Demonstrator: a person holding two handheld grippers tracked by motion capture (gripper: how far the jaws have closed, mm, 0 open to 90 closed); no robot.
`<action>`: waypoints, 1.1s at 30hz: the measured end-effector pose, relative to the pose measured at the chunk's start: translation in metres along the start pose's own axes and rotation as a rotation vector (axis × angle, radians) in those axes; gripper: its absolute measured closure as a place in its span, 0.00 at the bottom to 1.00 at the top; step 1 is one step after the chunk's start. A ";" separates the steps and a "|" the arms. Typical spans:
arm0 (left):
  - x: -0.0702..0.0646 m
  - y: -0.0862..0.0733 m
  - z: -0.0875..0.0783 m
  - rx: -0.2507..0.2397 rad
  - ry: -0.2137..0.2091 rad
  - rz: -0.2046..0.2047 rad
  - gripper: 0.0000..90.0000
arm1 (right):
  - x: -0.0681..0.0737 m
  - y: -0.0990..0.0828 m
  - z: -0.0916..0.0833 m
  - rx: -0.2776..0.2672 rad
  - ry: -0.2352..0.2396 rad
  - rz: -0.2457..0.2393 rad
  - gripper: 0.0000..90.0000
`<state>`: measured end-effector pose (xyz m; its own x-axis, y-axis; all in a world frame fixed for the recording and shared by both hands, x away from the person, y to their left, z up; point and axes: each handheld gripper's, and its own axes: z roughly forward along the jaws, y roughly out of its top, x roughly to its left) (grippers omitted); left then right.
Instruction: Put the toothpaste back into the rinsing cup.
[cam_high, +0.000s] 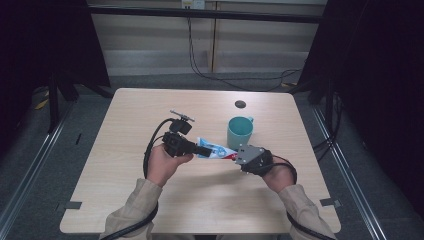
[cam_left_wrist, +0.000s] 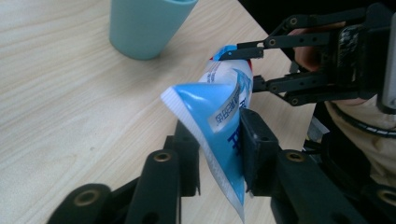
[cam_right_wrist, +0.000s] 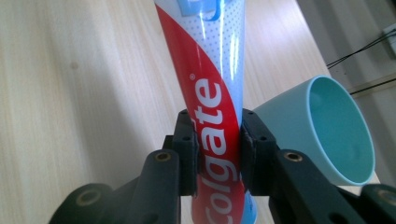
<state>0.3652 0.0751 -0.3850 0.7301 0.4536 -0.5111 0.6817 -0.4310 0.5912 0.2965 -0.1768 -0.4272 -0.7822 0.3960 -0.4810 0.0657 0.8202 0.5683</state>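
A soft plastic toothpaste tube (cam_high: 216, 150), printed in red, white and light blue with white Colgate lettering along a red band, hangs in the air just above the pale wooden table (cam_high: 125, 145), stretched level between the two grippers. Its flat crimped tail is bright blue and ridged, and it points toward the left gripper's camera in the left gripper view, where the tube (cam_left_wrist: 219, 126) twists slightly along its length. Just behind the tube stands a teal ceramic mug (cam_high: 240, 132), upright on the table and empty inside.

The left gripper (cam_high: 202, 149) has its black jaws drawn in on the crimped blue end; the pads (cam_left_wrist: 254, 140) press the flattened plastic from both sides, so the tail is clamped. The right gripper (cam_high: 239, 157) grips the other part of the tube, over the lettered red band, and in the right gripper view its pads (cam_right_wrist: 186, 140) sit tight against both edges of the tube (cam_right_wrist: 212, 107). In the left gripper view that same right gripper (cam_left_wrist: 247, 70) pinches the far end of the tube, with a hand behind it
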 end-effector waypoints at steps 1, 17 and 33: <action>-0.002 0.002 -0.002 0.000 0.004 0.010 0.86 | 0.000 0.000 0.000 -0.016 -0.017 0.004 0.75; -0.031 0.023 -0.009 0.016 0.066 0.103 0.94 | -0.002 0.003 0.005 -0.084 -0.025 0.139 0.44; -0.055 0.043 0.005 0.030 0.101 0.154 0.94 | -0.012 0.021 0.001 -0.148 0.054 0.236 0.53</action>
<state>0.3546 0.0281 -0.3346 0.8185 0.4561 -0.3493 0.5642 -0.5238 0.6382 0.3082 -0.1637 -0.4098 -0.7880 0.5431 -0.2900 0.1616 0.6370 0.7537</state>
